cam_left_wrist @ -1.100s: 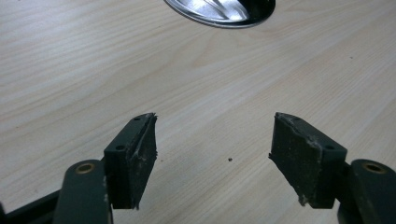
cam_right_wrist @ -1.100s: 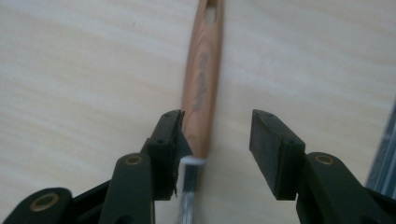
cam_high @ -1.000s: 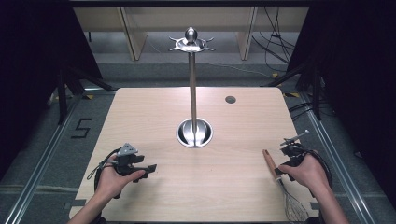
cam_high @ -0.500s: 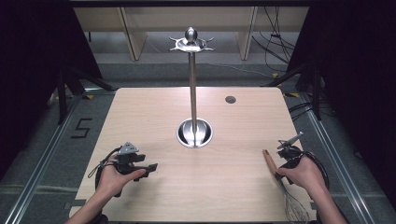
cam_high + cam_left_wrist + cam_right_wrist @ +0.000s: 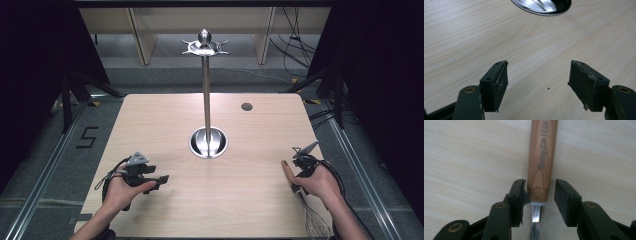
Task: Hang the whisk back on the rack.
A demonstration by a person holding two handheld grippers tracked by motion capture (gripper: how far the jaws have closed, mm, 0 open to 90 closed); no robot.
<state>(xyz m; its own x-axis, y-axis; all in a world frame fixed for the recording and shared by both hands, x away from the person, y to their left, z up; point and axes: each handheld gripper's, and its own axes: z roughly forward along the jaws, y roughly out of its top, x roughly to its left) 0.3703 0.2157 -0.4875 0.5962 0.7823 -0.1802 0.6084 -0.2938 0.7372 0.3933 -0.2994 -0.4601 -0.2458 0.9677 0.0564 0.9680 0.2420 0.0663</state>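
A whisk lies on the table at the right, with its wooden handle (image 5: pixel 286 169) (image 5: pixel 542 150) pointing away from the person and its wires (image 5: pixel 317 225) near the front edge. My right gripper (image 5: pixel 298 175) (image 5: pixel 539 185) straddles the handle's lower end, just above the metal collar. Its jaws have just been closing, and the handle sits between them. The left pad is at the wood and a small gap remains at the right pad. My left gripper (image 5: pixel 161 180) (image 5: pixel 537 75) rests open over bare wood at the front left, with nothing between its pads.
A tall metal utensil stand (image 5: pixel 205 100) rises from a round shiny base (image 5: pixel 208 142) (image 5: pixel 541 6) at the table's middle, with hooks at its top. A small dark hole (image 5: pixel 246 106) marks the far right of the tabletop. The table's edge runs close to the right hand.
The right hand has shifted a little over the whisk handle, so less of the handle shows in the high view. The left hand and gripper have stayed put.
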